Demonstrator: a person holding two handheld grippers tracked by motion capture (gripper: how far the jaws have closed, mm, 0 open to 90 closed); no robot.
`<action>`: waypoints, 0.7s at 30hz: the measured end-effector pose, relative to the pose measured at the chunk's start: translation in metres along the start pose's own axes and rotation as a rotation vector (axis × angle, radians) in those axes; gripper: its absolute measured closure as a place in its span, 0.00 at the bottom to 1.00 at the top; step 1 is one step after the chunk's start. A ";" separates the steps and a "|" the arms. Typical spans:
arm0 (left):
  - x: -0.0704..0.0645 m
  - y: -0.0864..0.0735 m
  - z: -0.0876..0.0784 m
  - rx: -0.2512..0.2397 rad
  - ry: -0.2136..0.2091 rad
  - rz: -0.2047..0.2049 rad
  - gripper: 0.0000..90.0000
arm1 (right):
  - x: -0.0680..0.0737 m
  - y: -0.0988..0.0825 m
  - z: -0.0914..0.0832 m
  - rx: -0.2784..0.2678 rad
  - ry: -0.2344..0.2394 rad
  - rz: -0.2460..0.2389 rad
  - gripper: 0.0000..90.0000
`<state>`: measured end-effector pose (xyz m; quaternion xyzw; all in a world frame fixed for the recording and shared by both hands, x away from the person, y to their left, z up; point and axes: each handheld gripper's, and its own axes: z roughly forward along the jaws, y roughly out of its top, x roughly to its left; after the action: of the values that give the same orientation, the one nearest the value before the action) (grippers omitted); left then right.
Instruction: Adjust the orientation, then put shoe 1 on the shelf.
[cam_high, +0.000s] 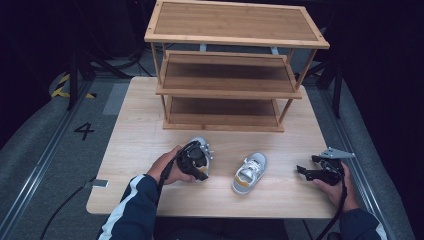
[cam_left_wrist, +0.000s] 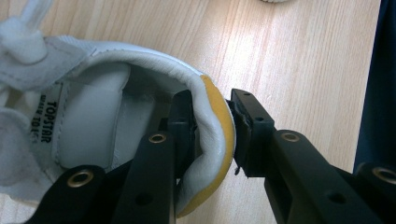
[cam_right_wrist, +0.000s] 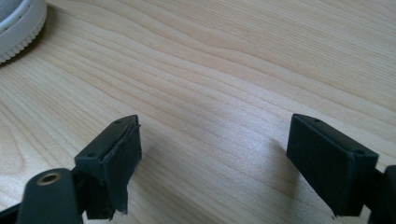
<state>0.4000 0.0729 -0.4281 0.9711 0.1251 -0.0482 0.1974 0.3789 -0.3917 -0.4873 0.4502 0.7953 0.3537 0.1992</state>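
Light wood surface (cam_high: 150, 115) in a dark room, grey floor around it, a "4" (cam_high: 84, 131) marked on the floor at left plus some yellow-black tape (cam_high: 61, 86) further back. Bamboo rack (cam_high: 227, 65) with three shelves standing at the far side of the surface, all shelves bare.

Two small white shoes with yellow heel trim on the near half. Left shoe (cam_high: 202, 150) sits near the front middle, mostly hidden under the left gripper (cam_high: 196, 162). Right shoe (cam_high: 250, 172) lies just to its right, apart from it, toe pointing away and a bit rightwards.

Left hand (cam_high: 167, 167) reaching in from the bottom, dark sleeve with a white stripe (cam_high: 125, 207), gripper angled down onto the shoe. In the left gripper view: left gripper (cam_left_wrist: 212, 133) clamped on the left shoe (cam_left_wrist: 93, 107) at the heel collar, one jaw inside, one outside against the yellow trim.

Right hand (cam_high: 335, 187) low near the right edge, holding the right gripper (cam_high: 305, 172) pointed left toward the right shoe, well short of it. Right gripper (cam_right_wrist: 215, 149) wide open, nothing between the jaws, just bare wood; sole edge of the right shoe (cam_right_wrist: 18, 28) peeking in at the top left corner.
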 end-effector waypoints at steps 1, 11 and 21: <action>0.000 0.000 0.000 0.000 0.000 0.000 0.80 | 0.000 0.000 0.000 0.000 0.000 0.000 0.20; -0.001 0.010 -0.005 0.005 0.004 0.040 0.85 | 0.000 0.000 0.000 0.001 0.000 0.003 0.21; 0.016 0.035 -0.016 0.008 -0.001 0.072 0.85 | 0.000 0.000 0.000 -0.001 0.002 -0.001 0.21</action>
<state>0.4256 0.0511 -0.4030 0.9758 0.0896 -0.0419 0.1951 0.3791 -0.3915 -0.4873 0.4493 0.7957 0.3541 0.1989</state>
